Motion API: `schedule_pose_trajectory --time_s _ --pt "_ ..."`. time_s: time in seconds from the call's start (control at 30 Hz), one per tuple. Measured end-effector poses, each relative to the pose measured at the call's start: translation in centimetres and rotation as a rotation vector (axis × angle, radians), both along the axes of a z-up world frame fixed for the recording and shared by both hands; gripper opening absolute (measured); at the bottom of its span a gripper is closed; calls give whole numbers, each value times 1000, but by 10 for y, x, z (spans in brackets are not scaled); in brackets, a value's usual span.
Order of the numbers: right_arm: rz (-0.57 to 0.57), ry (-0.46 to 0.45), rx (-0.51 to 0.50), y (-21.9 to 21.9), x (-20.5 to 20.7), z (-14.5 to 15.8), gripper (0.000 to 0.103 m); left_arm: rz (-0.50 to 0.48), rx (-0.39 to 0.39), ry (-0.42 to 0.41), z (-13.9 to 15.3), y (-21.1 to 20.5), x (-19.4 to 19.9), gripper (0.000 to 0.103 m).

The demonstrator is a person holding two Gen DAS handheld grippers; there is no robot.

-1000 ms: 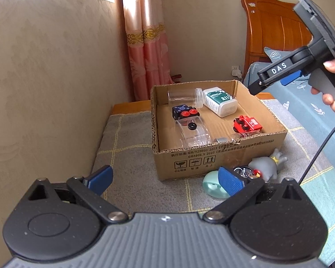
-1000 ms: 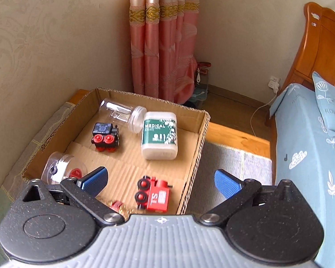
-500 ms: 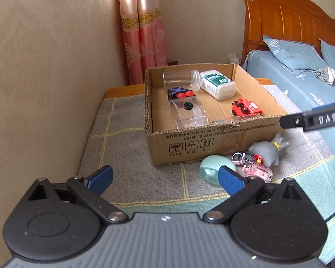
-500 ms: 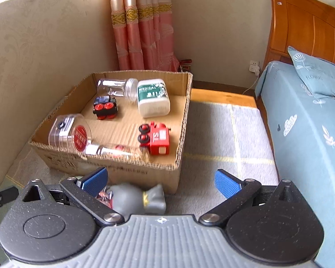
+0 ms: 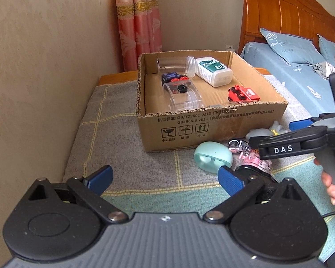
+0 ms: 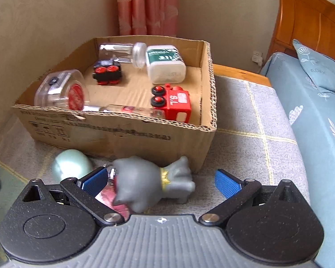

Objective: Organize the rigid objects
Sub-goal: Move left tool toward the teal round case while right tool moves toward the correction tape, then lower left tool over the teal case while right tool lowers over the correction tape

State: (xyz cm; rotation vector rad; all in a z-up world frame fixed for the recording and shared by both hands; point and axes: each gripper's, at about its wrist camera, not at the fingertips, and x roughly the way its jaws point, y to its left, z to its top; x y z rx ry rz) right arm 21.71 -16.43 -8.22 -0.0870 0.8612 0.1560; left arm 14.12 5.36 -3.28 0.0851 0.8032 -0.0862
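An open cardboard box (image 5: 189, 122) stands on the blanket and holds two clear jars (image 5: 183, 96), a white medical bottle (image 5: 214, 71), a red train toy (image 6: 174, 102) and a black toy with red wheels (image 6: 107, 72). In front of the box lie a grey toy figure (image 6: 149, 183), a mint egg-shaped case (image 5: 212, 157) and a pink clear item (image 5: 252, 158). My right gripper (image 6: 160, 181) is open and low, with the grey figure between its fingers (image 5: 283, 148). My left gripper (image 5: 165, 178) hangs open and empty, short of the case.
A beige wall runs along the left. The bed with blue bedding (image 6: 319, 102) and a wooden headboard (image 5: 285, 15) fills the right. Pink curtains (image 5: 140, 29) hang behind the box. A hand (image 5: 330, 178) holds the right gripper's handle. Checked blanket (image 5: 114, 138) lies bare left of the box.
Both grippers have drawn back from the box. The right one came down from above the box to the grey figure in front of it, which now sits between its fingers.
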Motion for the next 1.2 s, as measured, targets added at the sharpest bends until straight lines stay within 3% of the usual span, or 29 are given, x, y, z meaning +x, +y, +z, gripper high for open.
schedule_pose_trajectory --time_s 0.23,0.57,0.7,0.8,1.2 --pt "-6 47 92 -27 -3 -5 103 -13 6 8 -3 -3 6 100" --pt "21 25 25 -46 -31 -3 103 -60 27 23 -13 -16 24 100" --pt "33 42 21 -52 -37 -8 103 -79 -7 33 -20 -22 40 100" --pt "45 74 -36 -50 -40 -19 103 -93 -10 41 -27 -30 51 100" --pt "42 50 -16 -57 -47 -25 103 -103 -25 98 -55 -50 76 100"
